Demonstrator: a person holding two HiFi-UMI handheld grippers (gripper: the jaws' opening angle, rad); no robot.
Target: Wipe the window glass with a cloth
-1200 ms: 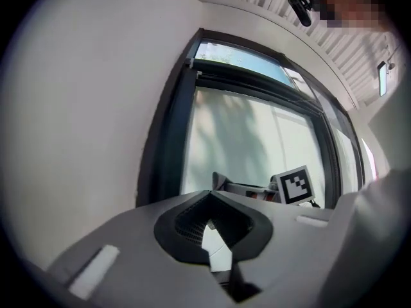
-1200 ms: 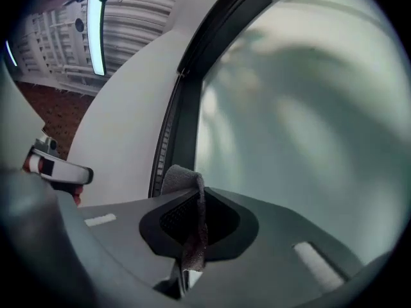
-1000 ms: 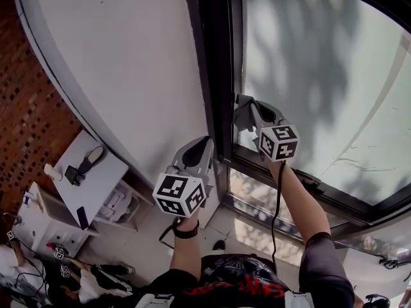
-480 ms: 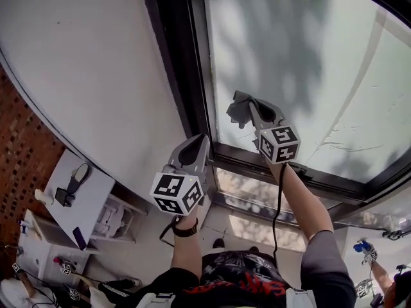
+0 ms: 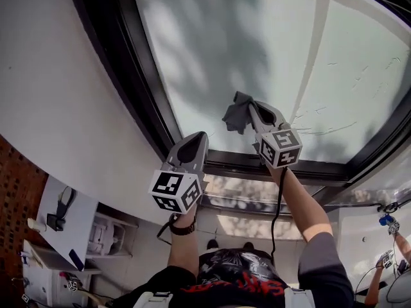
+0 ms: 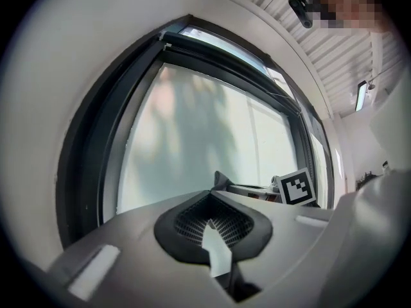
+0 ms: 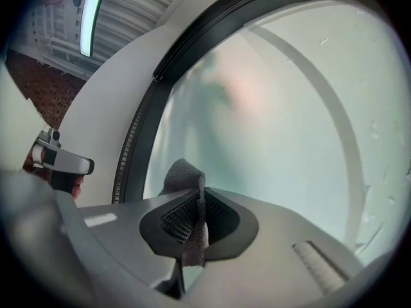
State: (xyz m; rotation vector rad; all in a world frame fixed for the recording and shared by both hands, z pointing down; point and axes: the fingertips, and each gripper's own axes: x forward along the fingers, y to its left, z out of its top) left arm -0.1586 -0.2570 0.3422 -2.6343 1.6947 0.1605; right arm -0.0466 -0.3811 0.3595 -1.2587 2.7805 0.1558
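Right tongs [image 5: 251, 108] raised on outstretched arm, pinching cloth [image 5: 234, 115] at window glass [image 5: 192, 43]; left tongs [image 5: 195, 141] pressed together

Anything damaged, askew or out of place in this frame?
Only the window glass stands out: thin scratch-like marks show on its right part, to the right of the cloth clamped in the right gripper. Scratches or dirt, I cannot tell. Nothing else looks odd.
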